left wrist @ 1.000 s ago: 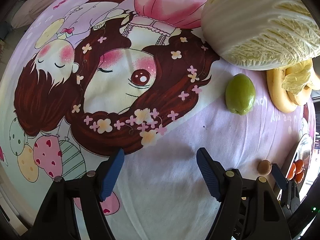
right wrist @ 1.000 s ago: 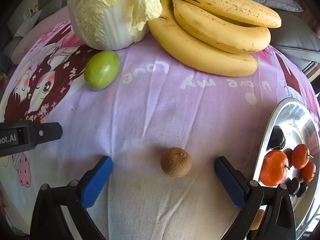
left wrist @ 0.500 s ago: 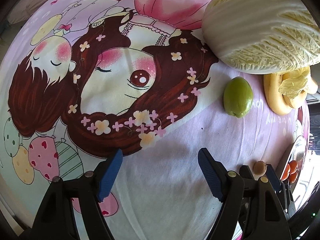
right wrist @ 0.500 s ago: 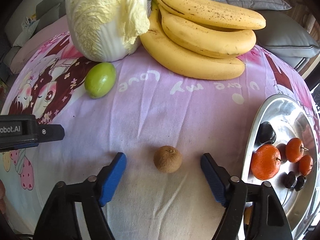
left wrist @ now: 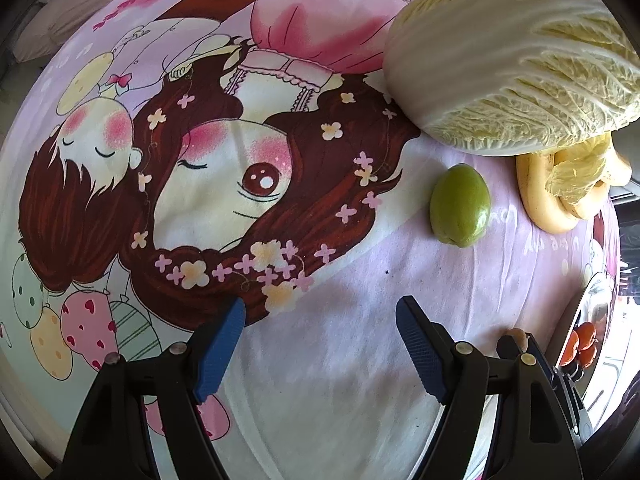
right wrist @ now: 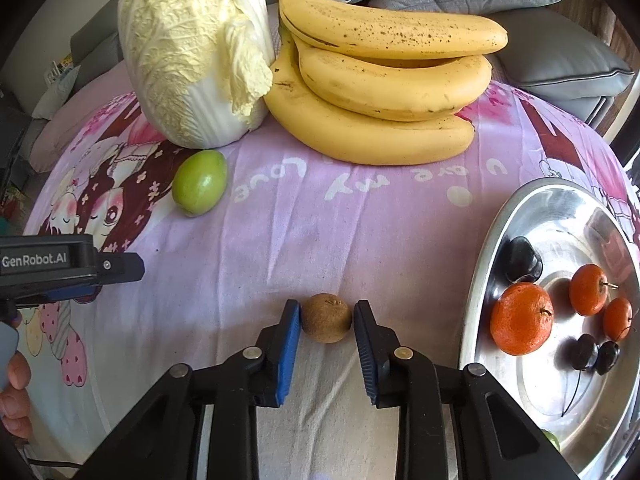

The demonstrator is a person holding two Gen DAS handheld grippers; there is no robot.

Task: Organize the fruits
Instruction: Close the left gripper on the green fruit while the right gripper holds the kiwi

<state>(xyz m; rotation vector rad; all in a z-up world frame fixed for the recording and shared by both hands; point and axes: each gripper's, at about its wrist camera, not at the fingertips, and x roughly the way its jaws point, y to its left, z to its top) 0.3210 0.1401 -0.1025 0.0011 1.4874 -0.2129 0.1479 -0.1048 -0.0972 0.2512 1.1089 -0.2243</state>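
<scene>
A small brown round fruit (right wrist: pixel 326 318) lies on the pink cartoon cloth, and my right gripper (right wrist: pixel 326 312) is shut on it, both blue pads touching its sides. A green fruit (right wrist: pixel 199 187) lies to the far left; it also shows in the left wrist view (left wrist: pixel 460 211). A bunch of bananas (right wrist: pixel 384 92) lies at the back. A silver tray (right wrist: pixel 488 264) at the right holds oranges (right wrist: pixel 522 318) and dark cherries (right wrist: pixel 520 260). My left gripper (left wrist: pixel 320 344) is open and empty above the cloth, short of the green fruit.
A large napa cabbage (right wrist: pixel 192 52) stands at the back left beside the bananas, also in the left wrist view (left wrist: pixel 516 60). Grey cushions (right wrist: pixel 552 52) lie behind the table. The left gripper's body (right wrist: pixel 68 266) shows at the left edge.
My right gripper has closed its jaws from wide open onto the brown fruit. The left gripper has barely moved and stays open.
</scene>
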